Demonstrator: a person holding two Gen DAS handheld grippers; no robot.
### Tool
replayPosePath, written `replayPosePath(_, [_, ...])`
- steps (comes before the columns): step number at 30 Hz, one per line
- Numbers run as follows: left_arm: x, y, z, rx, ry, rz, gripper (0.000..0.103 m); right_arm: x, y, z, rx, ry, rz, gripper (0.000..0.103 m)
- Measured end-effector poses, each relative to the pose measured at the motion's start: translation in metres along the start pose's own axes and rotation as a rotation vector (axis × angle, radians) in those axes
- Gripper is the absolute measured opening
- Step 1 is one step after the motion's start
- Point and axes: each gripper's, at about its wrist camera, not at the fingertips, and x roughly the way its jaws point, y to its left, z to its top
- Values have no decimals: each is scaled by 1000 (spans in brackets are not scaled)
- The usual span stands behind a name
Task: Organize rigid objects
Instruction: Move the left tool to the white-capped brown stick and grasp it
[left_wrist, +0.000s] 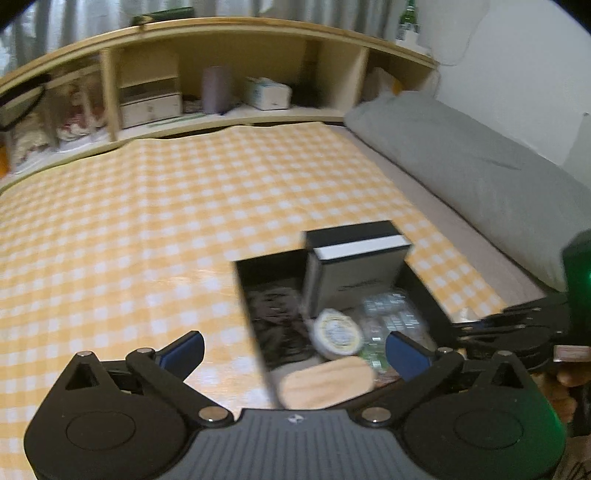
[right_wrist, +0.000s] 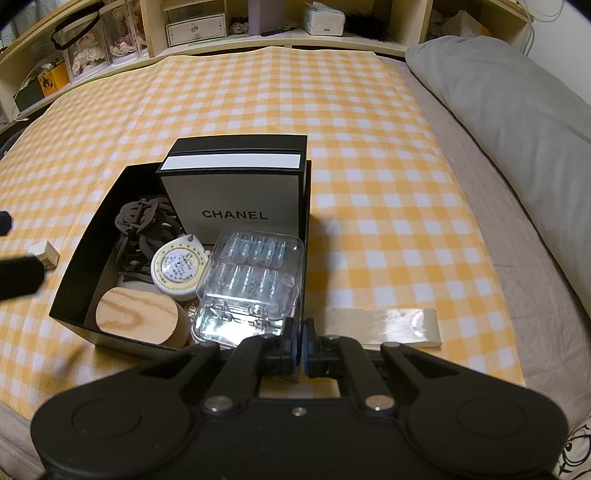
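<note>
An open black box (right_wrist: 92, 236) sits on the yellow checked cloth (right_wrist: 369, 184). Inside it stand a white Chanel box (right_wrist: 232, 192), a round tape measure (right_wrist: 177, 269), an oval wooden block (right_wrist: 136, 317), a clear case of vials (right_wrist: 255, 273) and a brown chain-like piece (right_wrist: 144, 221). My left gripper (left_wrist: 295, 350) hovers wide open above the box (left_wrist: 243, 280), nothing between its blue pads (left_wrist: 184, 350); the wooden block (left_wrist: 325, 380) lies just below it. My right gripper (right_wrist: 298, 332) is shut on the box's near right wall, and the left wrist view shows that gripper (left_wrist: 517, 325) at the right edge.
A small wooden piece (right_wrist: 48, 254) lies on the cloth left of the box. A glossy pale strip (right_wrist: 384, 326) lies to its right. A grey pillow (right_wrist: 517, 122) runs along the right side. Wooden shelves (left_wrist: 221, 92) with boxes stand at the back.
</note>
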Motion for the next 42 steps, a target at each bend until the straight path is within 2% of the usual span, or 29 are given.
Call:
replayPosePath(6, [-2, 46, -3, -64, 12, 108, 103, 0, 0, 0, -1, 0, 0, 4])
replayPosePath(10, [3, 80, -7, -140, 35, 141, 103, 0, 0, 0, -1, 0, 0, 4])
replayPosePath(13, [12, 108, -10, -224, 60, 158, 103, 0, 0, 0, -2, 0, -1, 4])
replayPosePath(17, [29, 142, -24, -384, 108, 180, 103, 0, 1, 0, -2, 0, -1, 4])
replayPosePath(21, [44, 155, -34, -474, 145, 198, 103, 0, 1, 0, -5, 0, -3, 4])
replayPosePath(26, [60, 150, -36, -428, 117, 258, 103, 0, 1, 0, -11, 0, -5, 4])
replayPosePath(32, [75, 143, -38, -377, 120, 323, 103, 0, 1, 0, -14, 0, -6, 4])
replayPosePath(40, [80, 150, -44, -414, 150, 339, 100, 0, 1, 0, -21, 2, -9, 4])
replayPosePath(42, [78, 153, -45, -419, 153, 341, 93, 0, 1, 0, -21, 2, -9, 4])
